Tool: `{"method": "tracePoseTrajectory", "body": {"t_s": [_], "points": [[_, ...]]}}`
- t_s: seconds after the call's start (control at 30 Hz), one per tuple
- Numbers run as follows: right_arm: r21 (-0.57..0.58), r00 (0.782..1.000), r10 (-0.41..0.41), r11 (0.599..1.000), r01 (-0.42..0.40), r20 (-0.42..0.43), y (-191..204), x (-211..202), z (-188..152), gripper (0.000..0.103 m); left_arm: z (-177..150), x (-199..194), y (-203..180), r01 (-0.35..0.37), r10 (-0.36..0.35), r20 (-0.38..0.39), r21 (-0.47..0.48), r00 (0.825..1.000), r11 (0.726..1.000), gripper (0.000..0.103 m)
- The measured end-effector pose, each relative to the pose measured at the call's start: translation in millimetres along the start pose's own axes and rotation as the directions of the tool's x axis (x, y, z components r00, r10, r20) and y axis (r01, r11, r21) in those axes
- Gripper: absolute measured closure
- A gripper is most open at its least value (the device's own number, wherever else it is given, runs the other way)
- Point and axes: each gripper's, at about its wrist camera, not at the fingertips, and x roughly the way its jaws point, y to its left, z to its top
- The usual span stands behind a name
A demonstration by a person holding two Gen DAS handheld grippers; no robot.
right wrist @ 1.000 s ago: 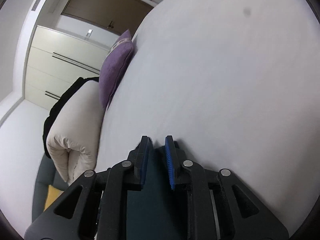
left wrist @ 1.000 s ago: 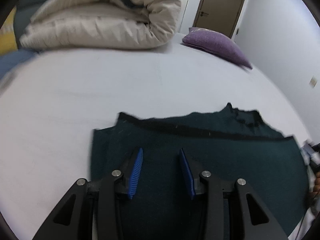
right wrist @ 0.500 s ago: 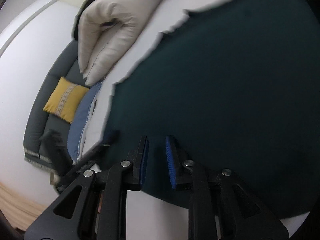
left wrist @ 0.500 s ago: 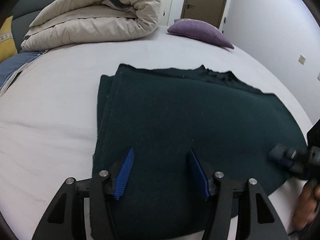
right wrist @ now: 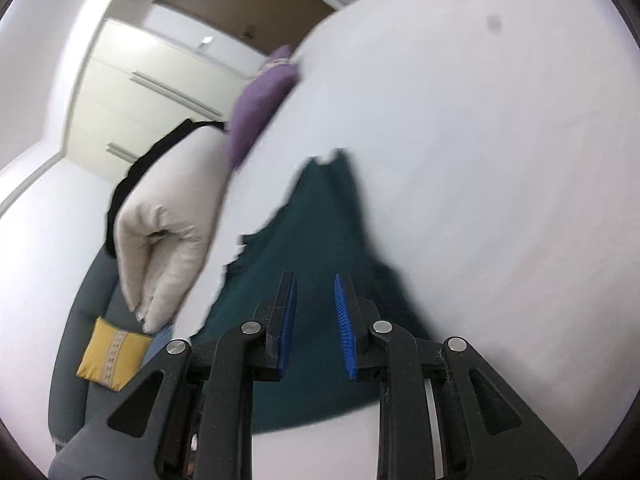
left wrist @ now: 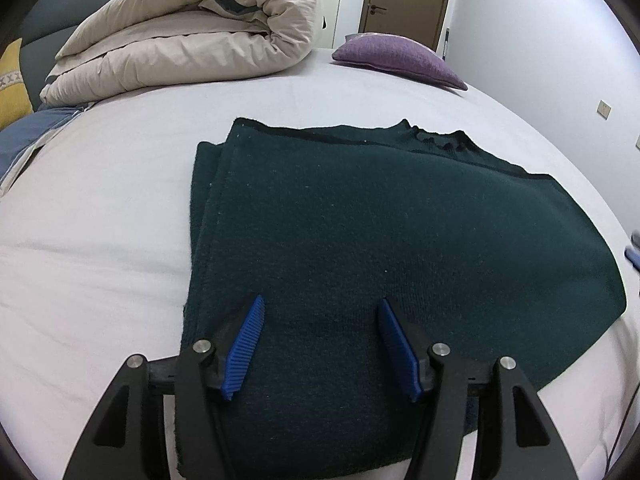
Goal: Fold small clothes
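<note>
1. The room is evenly and softly lit, rather cool and white; no lamp itself shows, and the bed sheet [left wrist: 120, 184] reads bright without glare.
2. Shadows are faint: only a soft dark edge under the green garment [left wrist: 400, 248].
3. The left wrist view is sharp throughout.
4. The right wrist view is smeared with motion blur; the garment's edge [right wrist: 312, 216] and the purple pillow [right wrist: 260, 108] look ragged.
5. Both fisheye views bend straight lines and darken to black at the corners.
</note>
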Motion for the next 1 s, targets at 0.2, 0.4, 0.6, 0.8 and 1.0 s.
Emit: {"method": "tracePoseTrajectory", "body": {"t_s": [0.2,0.4,0.6,0.8,1.0], "points": [[-0.224,0.976,0.082,0.966,-0.127,-0.201,94,75,-33,0.06,0,0,1,-0.001,0.001,0.0,0.0,1.0,1.0,0.039],[-0.227,0.932,0.148,0.946,-0.231,-0.332,147,163,-64,0.057,-1,3,2,0.006,-0.006,0.001,-0.002,1.0,1.0,0.038],[-0.208,0.93,0.065,0.967,-0.149,-0.362,134,229,-82,0.071,-1,3,3,0.016,-0.016,0.003,-0.007,1.0,1.0,0.038],[-0.132,0.959,0.103,0.981,-0.141,-0.265,72,200,-47,0.076,-1,4,2,0.011,-0.011,0.001,-0.002,1.0,1.0,0.038],[-0.047,0.991,0.068,0.996,-0.074,-0.114,9,142,4,0.077,-1,5,1,0.003,-0.003,-0.002,0.005,1.0,1.0,0.038]]}}
